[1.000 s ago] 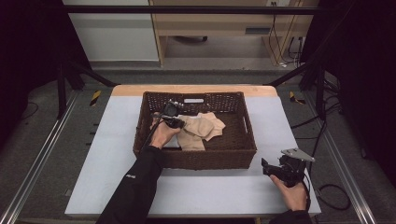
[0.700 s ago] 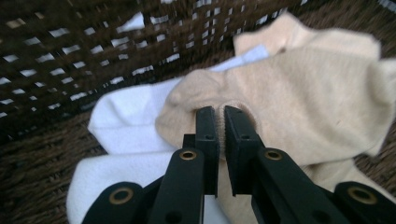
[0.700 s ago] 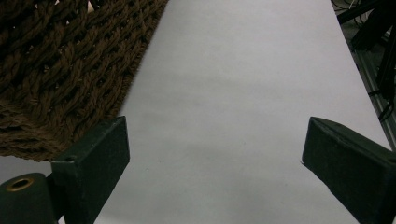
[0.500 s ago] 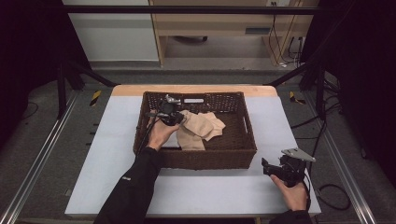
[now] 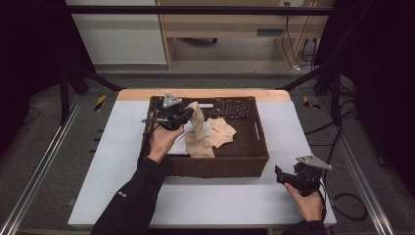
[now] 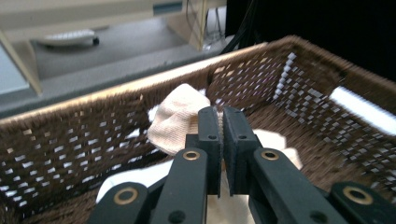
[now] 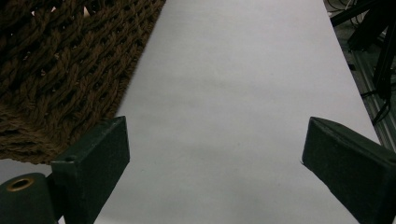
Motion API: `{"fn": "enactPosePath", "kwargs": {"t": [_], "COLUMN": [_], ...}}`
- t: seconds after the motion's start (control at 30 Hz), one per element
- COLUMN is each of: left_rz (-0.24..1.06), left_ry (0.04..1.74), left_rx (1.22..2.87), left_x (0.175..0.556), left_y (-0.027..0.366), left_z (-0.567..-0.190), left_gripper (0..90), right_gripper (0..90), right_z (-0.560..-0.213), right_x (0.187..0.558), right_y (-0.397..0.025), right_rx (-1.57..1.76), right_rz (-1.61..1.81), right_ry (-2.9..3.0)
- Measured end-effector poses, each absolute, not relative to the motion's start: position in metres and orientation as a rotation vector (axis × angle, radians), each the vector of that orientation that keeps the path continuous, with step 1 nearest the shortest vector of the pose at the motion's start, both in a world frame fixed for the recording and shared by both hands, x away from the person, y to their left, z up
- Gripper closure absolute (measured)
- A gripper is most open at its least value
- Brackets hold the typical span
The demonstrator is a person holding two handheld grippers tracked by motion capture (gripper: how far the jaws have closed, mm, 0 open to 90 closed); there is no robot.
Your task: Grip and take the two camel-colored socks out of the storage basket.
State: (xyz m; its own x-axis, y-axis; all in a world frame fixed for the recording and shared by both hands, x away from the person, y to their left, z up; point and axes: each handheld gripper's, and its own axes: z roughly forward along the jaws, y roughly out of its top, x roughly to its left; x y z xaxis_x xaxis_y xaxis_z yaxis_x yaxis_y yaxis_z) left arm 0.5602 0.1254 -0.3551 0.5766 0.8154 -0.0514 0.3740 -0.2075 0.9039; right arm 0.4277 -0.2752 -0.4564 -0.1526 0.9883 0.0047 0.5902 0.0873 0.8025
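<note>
**Beige cloth lifted from the basket, right hand idle at the table edge**

Left of centre in the high view, the left gripper [image 5: 188, 115] is up over the wicker basket [image 5: 244, 164] with its jaws pinched tight on a beige cloth [image 5: 198, 132]. The cloth hangs from the pinch in a long strip, its lower end draped down onto the basket floor near the front wall. In the left gripper view the two black jaws stand pressed together at frame centre, with the cloth [image 6: 180, 119] bunched just behind and to the left of them, and more of it showing below between the arms. The basket's woven wall [image 6: 70, 140] runs across the frame behind.

A second beige piece [image 5: 224, 132] lies flat in the basket, just right of the hanging strip. A white sheet [image 5: 178, 147] peeks out beneath, near the person's left hand [image 5: 161, 142].

Down in the lower right of the high view, the right gripper [image 5: 281, 176] rests low over the white table [image 5: 220, 200], apart from the basket. In the right gripper view its jaws stand wide at the bottom corners, holding nothing, bare table [image 7: 224, 116] between them and the basket's corner [image 7: 60, 74] in the upper left.
</note>
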Motion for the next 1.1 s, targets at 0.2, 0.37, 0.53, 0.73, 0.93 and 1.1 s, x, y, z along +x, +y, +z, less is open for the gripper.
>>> {"fn": "enactPosePath", "kwargs": {"t": [0.2, 0.37, 0.53, 0.73, 0.93, 1.1], "left_rz": [0.557, 0.553, 0.557, 0.560, 0.561, 0.561], "left_ry": [0.931, 0.881, 0.840, 0.803, 0.753, 0.727], "left_rx": [1.738, 1.685, 1.650, 1.619, 1.590, 1.568], "left_x": [0.544, 0.528, 0.512, 0.494, 0.473, 0.459], "left_y": [0.131, 0.135, 0.138, 0.145, 0.153, 0.162], "left_z": [-0.339, -0.326, -0.315, -0.304, -0.291, -0.284], "left_gripper": [86.1, 86.2, 86.3, 86.3, 86.3, 86.2], "right_gripper": [7.6, 7.6, 7.5, 7.5, 7.5, 7.4], "right_z": [-0.456, -0.456, -0.456, -0.456, -0.456, -0.455], "right_x": [0.427, 0.427, 0.427, 0.426, 0.426, 0.425], "right_y": [-0.277, -0.277, -0.277, -0.278, -0.278, -0.279], "right_rx": [1.560, 1.556, 1.563, 1.564, 1.564, 1.562], "right_rz": [0.915, 0.916, 0.917, 0.916, 0.914, 0.918], "right_ry": [1.801, 1.800, 1.796, 1.792, 1.794, 1.789]}}
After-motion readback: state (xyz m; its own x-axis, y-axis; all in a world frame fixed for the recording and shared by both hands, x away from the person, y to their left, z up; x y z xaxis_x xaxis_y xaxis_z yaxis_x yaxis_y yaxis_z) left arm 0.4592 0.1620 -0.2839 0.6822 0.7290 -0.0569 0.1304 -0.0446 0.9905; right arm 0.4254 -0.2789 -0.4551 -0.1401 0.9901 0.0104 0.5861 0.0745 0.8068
